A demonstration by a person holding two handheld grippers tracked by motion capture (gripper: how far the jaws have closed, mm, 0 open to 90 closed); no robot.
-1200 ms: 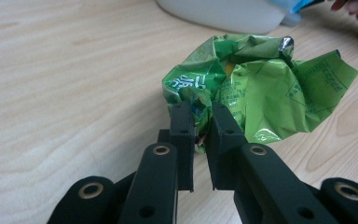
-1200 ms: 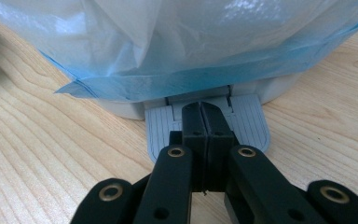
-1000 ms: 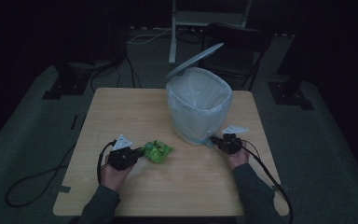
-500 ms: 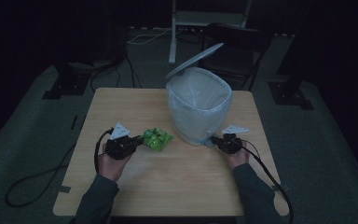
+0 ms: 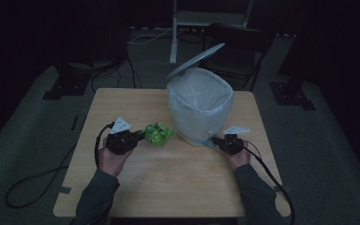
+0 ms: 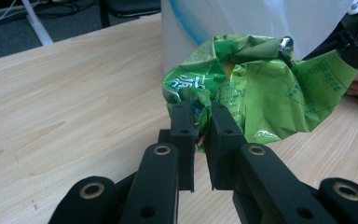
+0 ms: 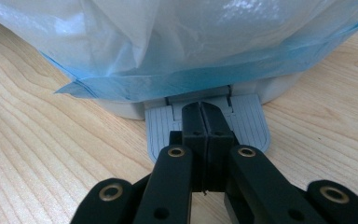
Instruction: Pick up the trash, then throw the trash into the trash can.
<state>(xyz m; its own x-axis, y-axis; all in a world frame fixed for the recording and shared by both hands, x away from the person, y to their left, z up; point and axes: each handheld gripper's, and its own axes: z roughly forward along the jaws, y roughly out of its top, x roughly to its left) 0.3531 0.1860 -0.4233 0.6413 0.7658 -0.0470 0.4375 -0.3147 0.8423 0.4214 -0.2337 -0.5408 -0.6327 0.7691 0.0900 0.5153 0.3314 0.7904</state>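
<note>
A crumpled green wrapper (image 5: 158, 134) (image 6: 256, 93) hangs just above the wooden table (image 5: 178, 173), left of the bin. My left gripper (image 5: 138, 136) (image 6: 199, 123) is shut on the wrapper's near edge. The white pedal bin (image 5: 199, 108), lined with a clear bag, stands at mid-table with its lid (image 5: 195, 60) raised. My right gripper (image 5: 215, 142) (image 7: 204, 116) is shut with nothing between its jaws, and its tips press down on the bin's grey pedal (image 7: 249, 125) at the bin's front right foot.
The bin liner (image 7: 177, 42) with a blue hem drapes over the bin wall just above the pedal. Cables trail off both grippers across the floor (image 5: 28, 183). A chair (image 5: 236, 44) and stand legs sit behind the table.
My left gripper has lifted the green wrapper off the table and carried it slightly toward the bin. The right gripper has stayed on the pedal, and the lid has stayed up.
</note>
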